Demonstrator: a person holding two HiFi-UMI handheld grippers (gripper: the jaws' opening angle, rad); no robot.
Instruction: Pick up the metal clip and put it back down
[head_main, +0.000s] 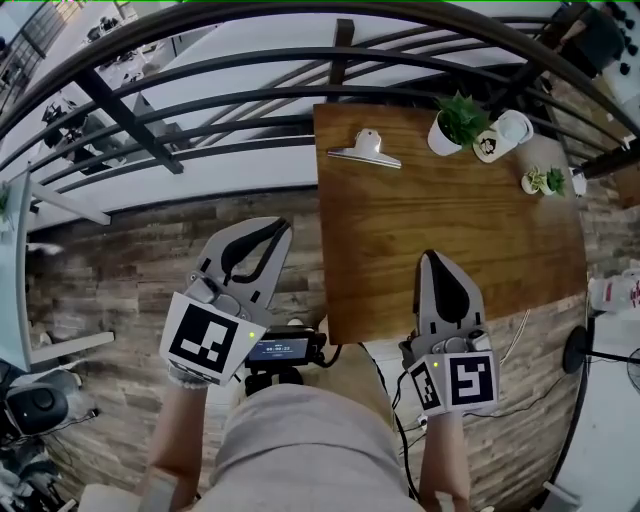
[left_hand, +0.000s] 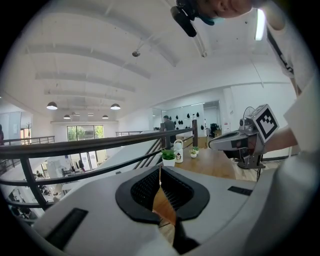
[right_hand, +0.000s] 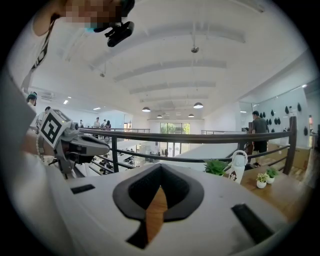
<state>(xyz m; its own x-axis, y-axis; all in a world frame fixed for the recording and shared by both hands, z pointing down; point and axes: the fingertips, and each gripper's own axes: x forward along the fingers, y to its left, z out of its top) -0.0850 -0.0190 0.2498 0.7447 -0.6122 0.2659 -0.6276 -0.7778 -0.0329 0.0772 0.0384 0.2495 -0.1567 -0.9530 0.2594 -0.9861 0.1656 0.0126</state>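
Observation:
The metal clip (head_main: 365, 150), silver with a loop handle, lies flat near the far left corner of the wooden table (head_main: 500, 250); neither gripper view shows it. My left gripper (head_main: 278, 226) hovers over the floor beside the table's left edge, its jaws shut on nothing. My right gripper (head_main: 431, 256) is over the table's near edge, also shut and empty. Both are well short of the clip. In the left gripper view the jaws (left_hand: 160, 169) meet with only a slit; in the right gripper view the jaws (right_hand: 160, 166) meet likewise.
A potted plant (head_main: 455, 122), a white bottle (head_main: 503, 135) and small plants (head_main: 545, 181) stand at the table's far right. A black railing (head_main: 200, 110) runs beyond the table. Plank floor lies to the left, cables and a stand base (head_main: 578, 350) to the right.

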